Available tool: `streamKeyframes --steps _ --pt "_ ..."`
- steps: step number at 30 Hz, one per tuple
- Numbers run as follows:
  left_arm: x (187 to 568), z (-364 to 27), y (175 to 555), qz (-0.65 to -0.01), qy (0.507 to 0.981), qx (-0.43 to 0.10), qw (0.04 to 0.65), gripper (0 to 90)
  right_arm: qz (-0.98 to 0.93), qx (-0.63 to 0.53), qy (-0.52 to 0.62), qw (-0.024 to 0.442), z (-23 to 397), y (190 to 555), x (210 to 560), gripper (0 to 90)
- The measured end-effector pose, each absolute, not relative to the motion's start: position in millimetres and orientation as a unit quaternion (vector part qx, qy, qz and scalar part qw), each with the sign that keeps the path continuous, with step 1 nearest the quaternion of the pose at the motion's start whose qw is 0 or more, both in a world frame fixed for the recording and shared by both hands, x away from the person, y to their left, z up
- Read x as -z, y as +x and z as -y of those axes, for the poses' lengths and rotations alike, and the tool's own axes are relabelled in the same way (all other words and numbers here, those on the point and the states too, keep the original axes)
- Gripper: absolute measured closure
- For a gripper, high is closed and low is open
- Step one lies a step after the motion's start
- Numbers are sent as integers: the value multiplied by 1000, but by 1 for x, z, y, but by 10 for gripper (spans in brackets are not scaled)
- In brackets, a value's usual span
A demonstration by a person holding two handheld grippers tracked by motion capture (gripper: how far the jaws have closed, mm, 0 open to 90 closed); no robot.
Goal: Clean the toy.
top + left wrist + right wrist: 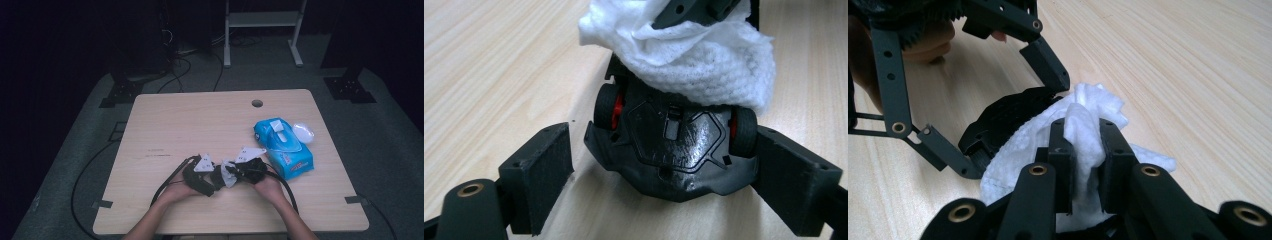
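Observation:
A small black toy car (pixel 674 150) with red hubs rests on the wooden table (pixel 200 120). My left gripper (pixel 664 150) stands open around it. One pad touches a wheel, and the other pad (pixel 544 170) stands a little apart from the body. My right gripper (pixel 1083 135) is shut on a crumpled white wipe (pixel 1098 105). The wipe (pixel 704 65) lies draped over the far end of the car (pixel 998 125). In the high view both grippers meet near the table's front edge, left gripper (pixel 210 179) and right gripper (pixel 234 172), with the wipe (pixel 227 175) between them.
A blue pack of wipes (pixel 285 147) lies right of the grippers, with a white lid (pixel 303 132) beside it. A cable hole (pixel 257 103) sits near the far edge. Black cables trail from both grippers toward the front edge. A white frame stands on the floor beyond the table.

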State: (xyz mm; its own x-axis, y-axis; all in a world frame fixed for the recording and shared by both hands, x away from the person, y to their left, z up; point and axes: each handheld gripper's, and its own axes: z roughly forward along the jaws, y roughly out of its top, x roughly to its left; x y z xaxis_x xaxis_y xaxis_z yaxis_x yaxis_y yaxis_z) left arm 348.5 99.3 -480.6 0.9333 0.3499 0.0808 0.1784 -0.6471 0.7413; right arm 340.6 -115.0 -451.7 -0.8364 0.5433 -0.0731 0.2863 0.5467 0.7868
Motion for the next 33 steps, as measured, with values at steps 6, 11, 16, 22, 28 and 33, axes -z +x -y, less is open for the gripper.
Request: streamKeyframes --steps 6,11,16,22,28,33 --pt "480 -98 346 -136 902 -109 394 232 -875 -405 226 137 93 340 452 785" --pt "480 -100 346 -138 903 -103 394 236 -882 -397 215 134 73 341 453 785" --pt "480 -100 345 -137 902 -107 395 237 -867 -389 261 168 98 348 447 785" --pt "481 -97 345 -138 901 -107 398 228 -864 -400 262 154 101 345 449 784" --pt "481 -95 345 -130 902 -100 399 235 -879 -395 229 137 83 339 453 783" --pt "479 -98 345 -127 904 -107 395 237 -866 -393 263 165 103 347 447 784"
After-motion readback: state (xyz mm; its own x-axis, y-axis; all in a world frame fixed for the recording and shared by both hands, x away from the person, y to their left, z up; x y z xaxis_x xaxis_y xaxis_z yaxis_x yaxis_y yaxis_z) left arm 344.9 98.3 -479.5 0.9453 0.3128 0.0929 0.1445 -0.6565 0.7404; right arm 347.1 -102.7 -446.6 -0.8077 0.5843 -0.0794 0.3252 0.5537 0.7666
